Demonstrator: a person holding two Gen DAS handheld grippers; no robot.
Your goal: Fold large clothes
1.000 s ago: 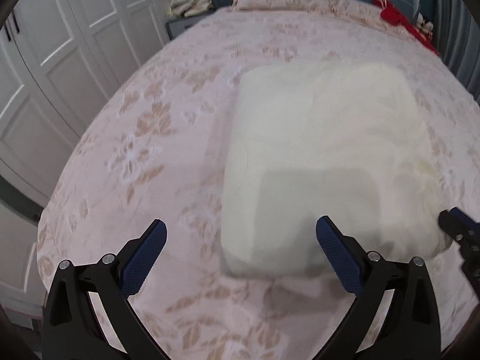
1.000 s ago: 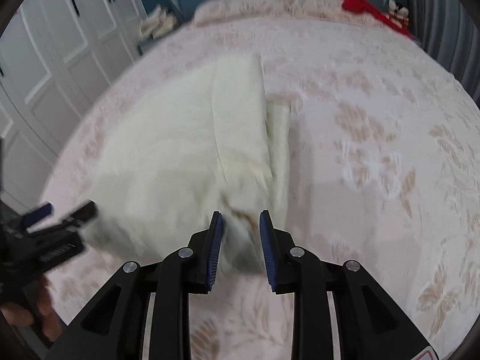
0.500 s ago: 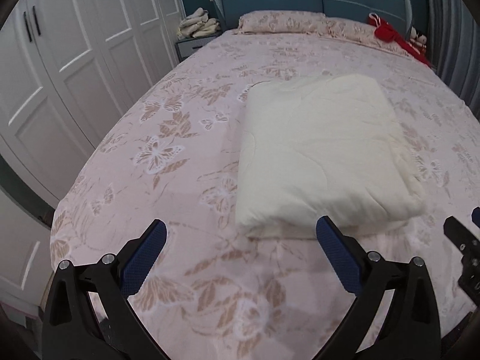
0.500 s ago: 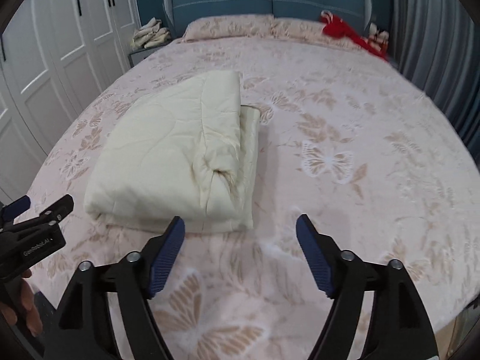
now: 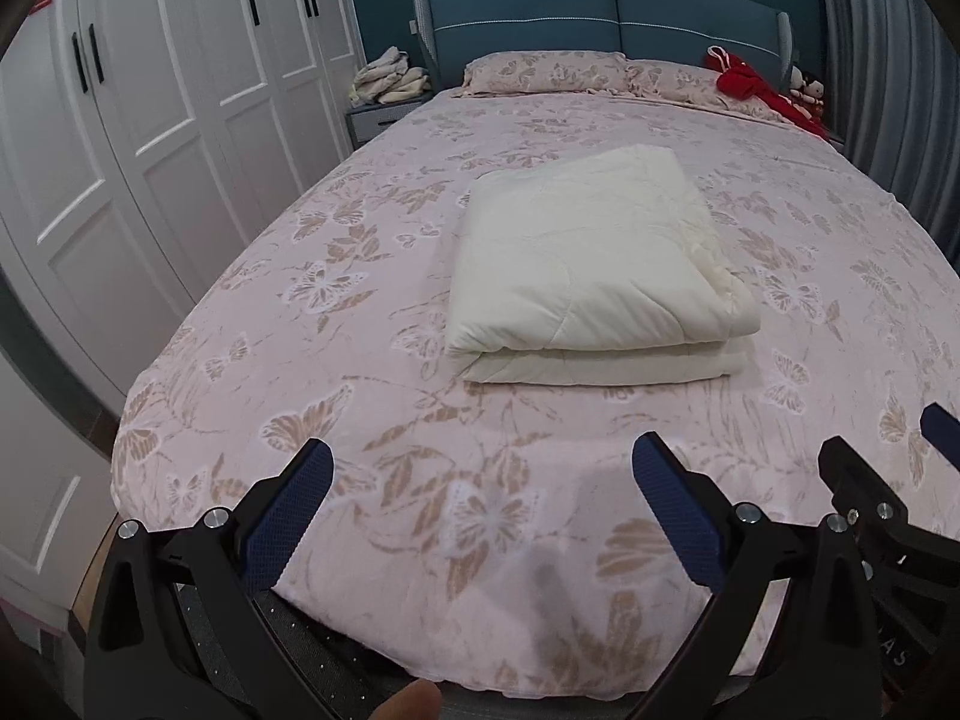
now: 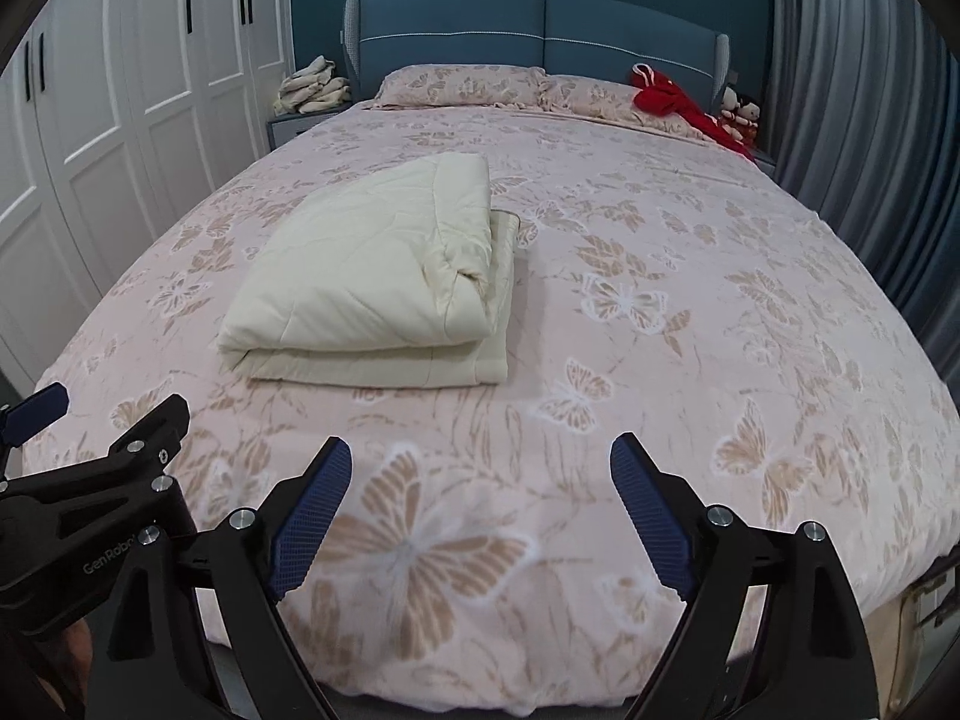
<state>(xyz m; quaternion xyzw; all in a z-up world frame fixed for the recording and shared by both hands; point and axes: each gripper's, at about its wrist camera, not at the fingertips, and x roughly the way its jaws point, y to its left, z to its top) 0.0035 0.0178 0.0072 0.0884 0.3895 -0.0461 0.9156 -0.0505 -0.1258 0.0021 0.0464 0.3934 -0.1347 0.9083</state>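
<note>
Folded cream quilt [image 5: 591,267] lying flat on the floral bed [image 5: 372,276]. Left gripper [image 5: 480,516] and right gripper [image 6: 480,510] hovering near the foot, jaws spread wide, holding nothing.

Folded quilt [image 5: 588,258] on bed [image 5: 420,480], left of centre

The bed [image 5: 372,324] wore a pink butterfly-print cover. A folded cream quilt [image 5: 588,264] lay flat on it, toward the foot from the pillows [image 5: 540,69]. The pillows rested against the headboard, and a red garment [image 5: 750,87] lay just beside them.
</note>
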